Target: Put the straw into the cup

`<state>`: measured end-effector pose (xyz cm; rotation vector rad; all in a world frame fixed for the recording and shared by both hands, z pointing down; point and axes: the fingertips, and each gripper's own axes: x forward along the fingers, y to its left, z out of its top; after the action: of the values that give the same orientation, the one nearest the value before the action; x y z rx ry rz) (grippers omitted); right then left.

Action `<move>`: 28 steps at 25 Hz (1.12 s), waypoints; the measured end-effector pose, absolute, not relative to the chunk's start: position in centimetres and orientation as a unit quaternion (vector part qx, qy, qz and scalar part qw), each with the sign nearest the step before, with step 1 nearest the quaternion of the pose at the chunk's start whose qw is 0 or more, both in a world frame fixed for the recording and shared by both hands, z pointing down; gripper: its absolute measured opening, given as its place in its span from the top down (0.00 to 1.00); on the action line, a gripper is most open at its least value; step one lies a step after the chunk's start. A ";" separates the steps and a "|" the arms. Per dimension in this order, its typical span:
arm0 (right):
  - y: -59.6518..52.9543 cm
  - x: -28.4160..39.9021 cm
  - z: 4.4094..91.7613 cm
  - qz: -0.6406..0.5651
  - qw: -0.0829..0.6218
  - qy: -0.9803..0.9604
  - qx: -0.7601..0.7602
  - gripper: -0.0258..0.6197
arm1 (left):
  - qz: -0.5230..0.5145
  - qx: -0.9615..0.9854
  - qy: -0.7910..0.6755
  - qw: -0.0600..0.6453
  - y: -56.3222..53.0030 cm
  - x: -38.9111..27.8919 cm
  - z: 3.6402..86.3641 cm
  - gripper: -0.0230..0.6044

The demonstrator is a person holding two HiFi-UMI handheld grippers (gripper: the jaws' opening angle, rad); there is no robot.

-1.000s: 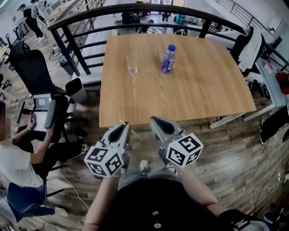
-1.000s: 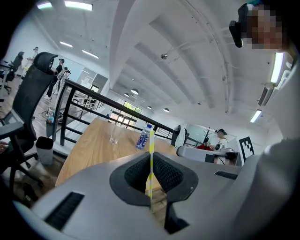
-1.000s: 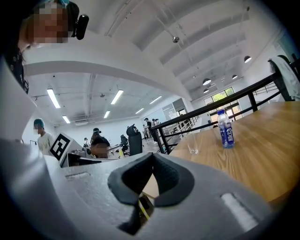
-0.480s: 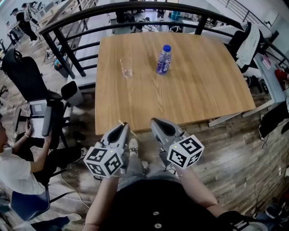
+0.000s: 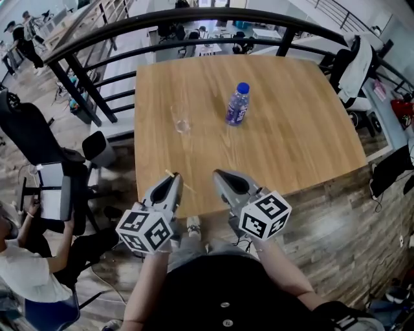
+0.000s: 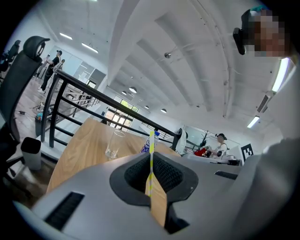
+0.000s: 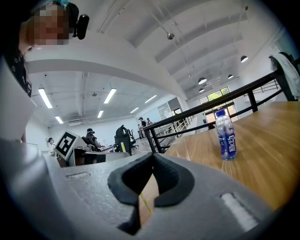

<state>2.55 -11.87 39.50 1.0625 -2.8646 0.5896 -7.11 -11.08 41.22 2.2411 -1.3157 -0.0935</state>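
A clear glass cup (image 5: 182, 119) stands empty on the wooden table (image 5: 291, 149), left of middle. In the left gripper view the cup (image 6: 114, 144) is ahead and a little left. My left gripper (image 5: 173, 178) hovers at the table's near edge, shut on a thin yellow-and-white striped straw (image 6: 151, 154). The straw (image 5: 182, 182) sticks out crosswise at the fingertips. In its own view the left gripper (image 6: 151, 158) holds the straw upright. My right gripper (image 5: 218, 174) sits beside it, and in its own view the right gripper (image 7: 152, 157) is shut with nothing held.
A blue-capped plastic bottle (image 5: 237, 103) stands right of the cup; the bottle (image 7: 226, 136) also shows ahead of the right gripper. A black railing (image 5: 194, 16) runs behind the table. An office chair (image 5: 39, 139) and a seated person (image 5: 29, 271) are at left.
Both grippers have moved forward together from over the floor to the table's near edge. The straw stays gripped in the left one. Cup and bottle have not moved on the table.
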 end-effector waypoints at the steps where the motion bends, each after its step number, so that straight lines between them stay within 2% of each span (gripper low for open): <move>1: -12.9 2.2 39.5 0.190 0.014 -0.920 0.343 0.96 | -0.035 0.832 -0.485 0.266 -12.1 -7.4 41.1 0.91; 15: -22.1 -1.6 39.9 0.188 0.011 -0.909 0.373 0.96 | -0.035 0.850 -0.451 0.270 -22.0 -10.6 41.3 0.91; 28: -24.2 -2.2 40.7 0.200 0.020 -0.901 0.385 0.96 | -0.029 0.855 -0.432 0.284 -24.5 -11.1 42.2 0.91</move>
<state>-2.24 -24.19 40.69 1.1939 -2.7939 0.6204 -11.13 -24.47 42.19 2.2881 -1.1566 -0.0766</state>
